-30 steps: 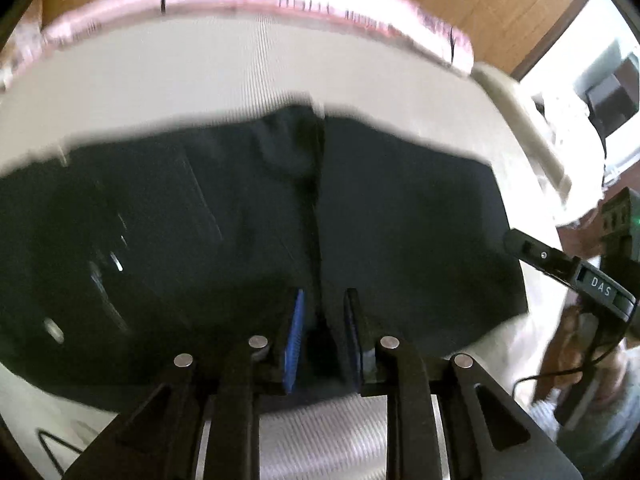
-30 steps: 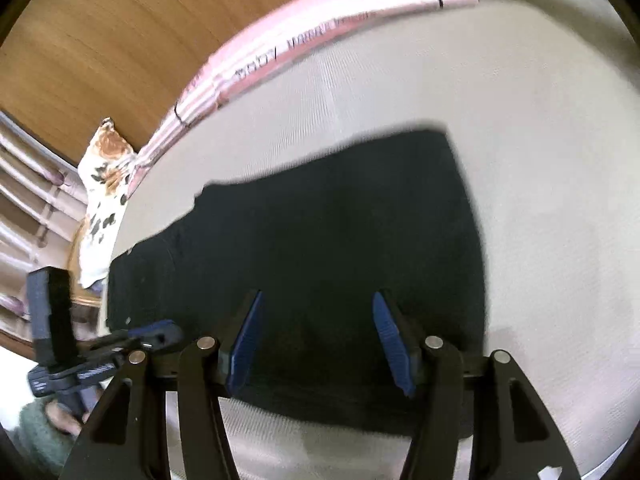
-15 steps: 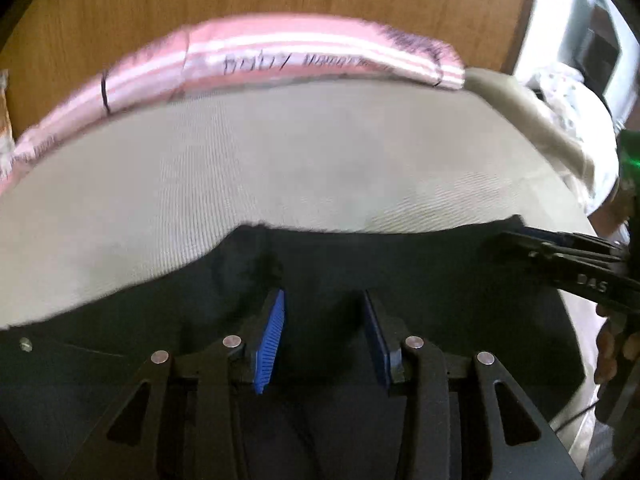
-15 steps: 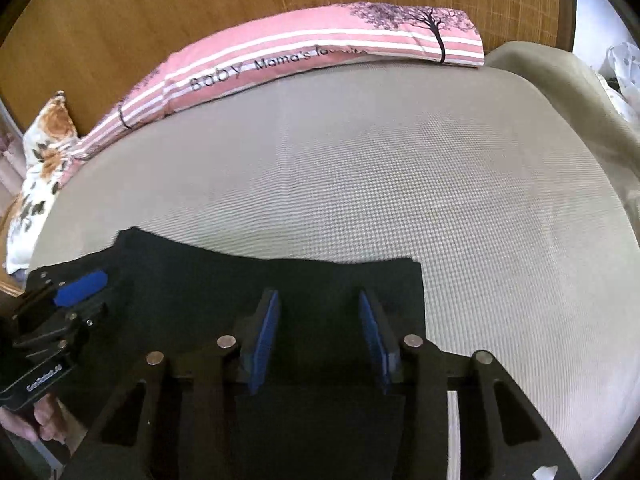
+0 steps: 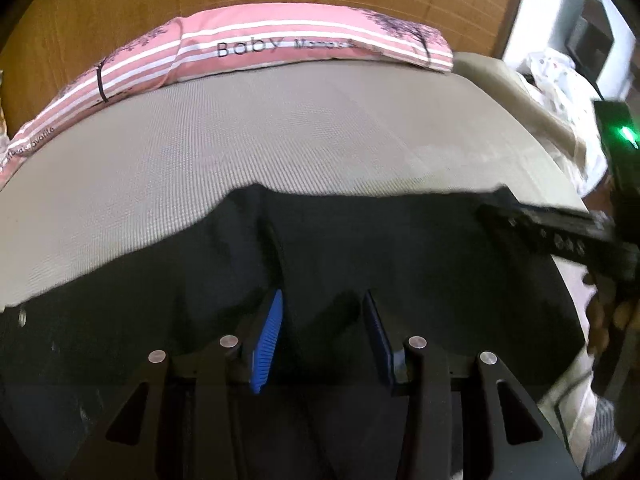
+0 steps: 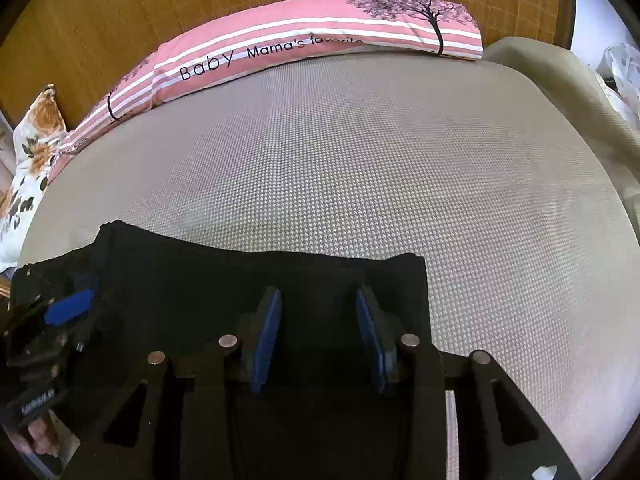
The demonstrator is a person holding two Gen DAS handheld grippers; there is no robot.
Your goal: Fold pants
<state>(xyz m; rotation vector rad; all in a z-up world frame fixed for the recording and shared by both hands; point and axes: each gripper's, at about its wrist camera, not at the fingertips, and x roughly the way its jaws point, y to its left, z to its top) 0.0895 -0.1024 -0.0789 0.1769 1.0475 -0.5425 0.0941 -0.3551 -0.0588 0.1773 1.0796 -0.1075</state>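
Looking along the left gripper [image 5: 322, 336], its blue pads stand partly apart over the black pants [image 5: 400, 264] spread on the near part of the grey bed [image 5: 280, 128]; whether they pinch cloth, I cannot tell. Along the right gripper [image 6: 318, 332], same narrow gap, near the pants' right edge, pink pillow [image 6: 320, 36] far behind

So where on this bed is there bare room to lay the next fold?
Free: the wide grey mattress between the black pants and the pink striped pillow, plus the strip right of the pants' edge. Crowded: the near edge, where both tongs, left and right, sit over the pants.
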